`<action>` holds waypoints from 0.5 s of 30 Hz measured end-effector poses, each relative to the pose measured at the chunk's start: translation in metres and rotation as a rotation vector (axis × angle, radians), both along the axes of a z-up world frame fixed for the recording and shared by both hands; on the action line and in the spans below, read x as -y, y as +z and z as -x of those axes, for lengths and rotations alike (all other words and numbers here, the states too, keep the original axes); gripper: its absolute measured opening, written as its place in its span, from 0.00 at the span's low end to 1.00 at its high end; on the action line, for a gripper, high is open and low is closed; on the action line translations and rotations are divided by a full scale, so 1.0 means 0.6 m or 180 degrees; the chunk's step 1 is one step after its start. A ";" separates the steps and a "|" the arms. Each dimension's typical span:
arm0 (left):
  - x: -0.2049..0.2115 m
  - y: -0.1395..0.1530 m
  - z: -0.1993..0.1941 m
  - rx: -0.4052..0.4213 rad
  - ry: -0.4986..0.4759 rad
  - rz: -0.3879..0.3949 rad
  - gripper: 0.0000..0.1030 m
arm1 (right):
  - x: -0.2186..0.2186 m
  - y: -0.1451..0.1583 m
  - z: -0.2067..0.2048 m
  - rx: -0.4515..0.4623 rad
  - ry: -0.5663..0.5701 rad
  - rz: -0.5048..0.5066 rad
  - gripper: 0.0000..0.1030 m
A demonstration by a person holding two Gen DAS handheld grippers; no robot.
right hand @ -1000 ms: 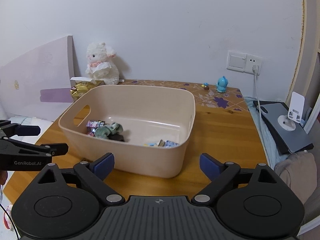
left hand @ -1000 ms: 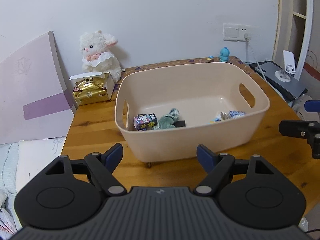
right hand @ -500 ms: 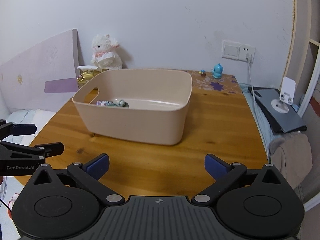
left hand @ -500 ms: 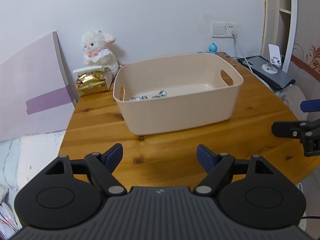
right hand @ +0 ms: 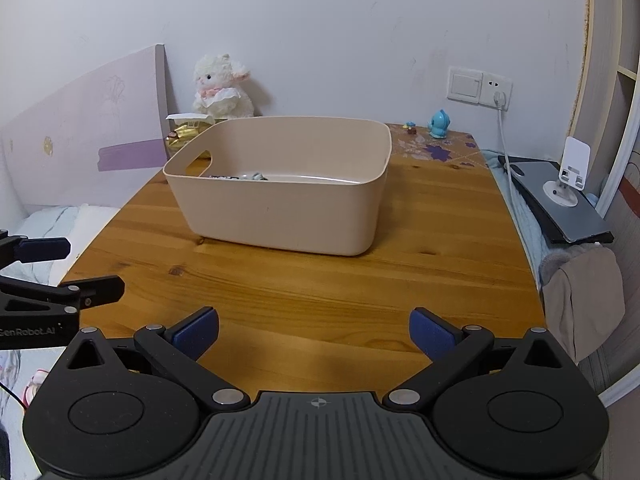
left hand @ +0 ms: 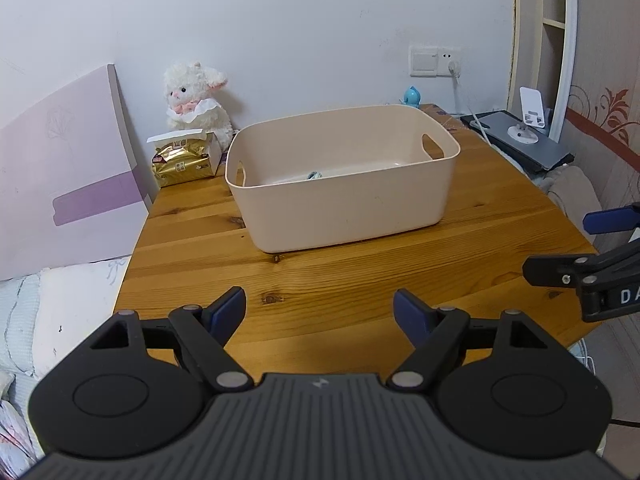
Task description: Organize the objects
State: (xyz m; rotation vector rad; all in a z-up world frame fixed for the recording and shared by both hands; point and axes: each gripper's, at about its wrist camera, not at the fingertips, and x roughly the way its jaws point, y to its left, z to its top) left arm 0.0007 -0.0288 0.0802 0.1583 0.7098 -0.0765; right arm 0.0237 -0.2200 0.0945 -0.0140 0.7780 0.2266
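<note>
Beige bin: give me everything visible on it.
The bin is a beige tub that looks like smooth plastic, rectangular with rounded corners and a rolled rim, open-topped, with a cut-out handle in each short end. It stands upright on the wooden table, towards its far half. A few small items lie on its floor, mostly hidden by the near wall. Neither gripper touches it; both are open and well short of it.

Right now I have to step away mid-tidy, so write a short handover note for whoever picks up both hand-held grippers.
Left hand-held gripper: open, empty, above the near edge of the wooden table.
Right hand-held gripper: open, empty, same height.
Beige bin sits mid-table; a few small items lie inside, mostly hidden by its wall.
Done: those items binned.
Possibly left: gold tissue pack, plush lamb, blue figurine at the back.
</note>
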 end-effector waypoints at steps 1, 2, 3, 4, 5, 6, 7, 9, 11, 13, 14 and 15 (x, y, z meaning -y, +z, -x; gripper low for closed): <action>-0.001 0.002 0.002 0.0000 -0.0005 0.0002 0.80 | -0.001 0.000 0.003 0.0002 -0.0004 0.0003 1.00; -0.001 0.004 0.005 0.0005 -0.0008 0.0001 0.79 | -0.001 0.001 0.004 0.0004 -0.0007 0.0009 1.00; -0.001 0.007 0.007 0.0014 -0.0005 0.0002 0.80 | -0.002 0.002 0.007 0.0011 -0.0008 0.0018 1.00; -0.001 0.010 0.009 0.0021 -0.0002 0.0007 0.80 | -0.002 0.003 0.008 0.0018 -0.0003 0.0030 1.00; 0.000 0.012 0.010 0.0028 0.0001 0.0012 0.80 | -0.003 0.004 0.009 0.0025 0.0004 0.0038 1.00; 0.000 0.014 0.011 0.0034 0.0003 0.0018 0.80 | -0.003 0.006 0.011 0.0035 0.0008 0.0044 1.00; 0.000 0.016 0.012 0.0039 0.0001 0.0020 0.80 | -0.003 0.008 0.012 0.0047 0.0007 0.0046 1.00; 0.001 0.018 0.014 0.0044 -0.0003 0.0021 0.80 | -0.002 0.012 0.014 0.0066 -0.0001 0.0039 1.00; 0.002 0.018 0.015 0.0034 -0.0009 0.0023 0.79 | 0.000 0.015 0.015 0.0085 -0.0008 0.0032 1.00; 0.002 0.017 0.015 0.0016 -0.0018 0.0026 0.80 | 0.002 0.018 0.016 0.0100 -0.0011 0.0034 1.00; 0.002 0.016 0.014 0.0005 -0.0019 0.0028 0.80 | 0.003 0.018 0.016 0.0104 -0.0012 0.0034 1.00; 0.003 0.016 0.014 -0.0004 -0.0021 0.0031 0.80 | 0.003 0.019 0.016 0.0106 -0.0013 0.0034 1.00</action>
